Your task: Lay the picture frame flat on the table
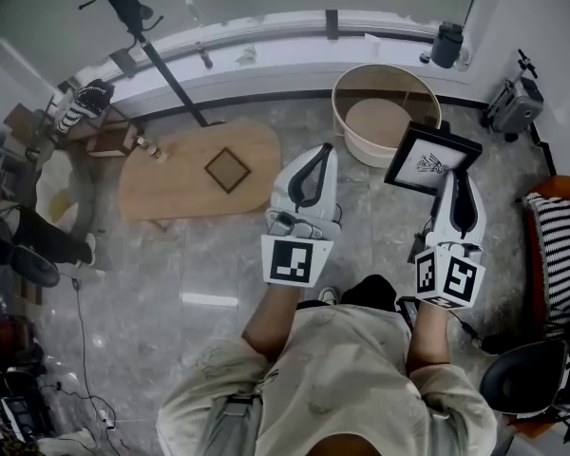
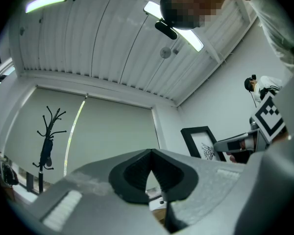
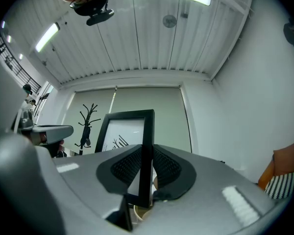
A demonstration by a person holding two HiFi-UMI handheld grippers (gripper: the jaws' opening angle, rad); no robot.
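Right of the wooden table (image 1: 171, 186), well apart from it, up in the air: picture frame (image 1: 431, 158) clamped by one edge in right gripper (image 3: 146, 165) jaws. Left gripper (image 2: 151, 153) pinched together, empty. Carry across over bare top beside the small square piece (image 1: 228, 170), tip flat, lower till back touches, then release.

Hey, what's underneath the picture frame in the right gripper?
The picture frame hangs in the right gripper above the grey stone floor, beside the round wooden tub. Its edge overlaps the tub's rim; whatever lies straight beneath is covered by the frame.
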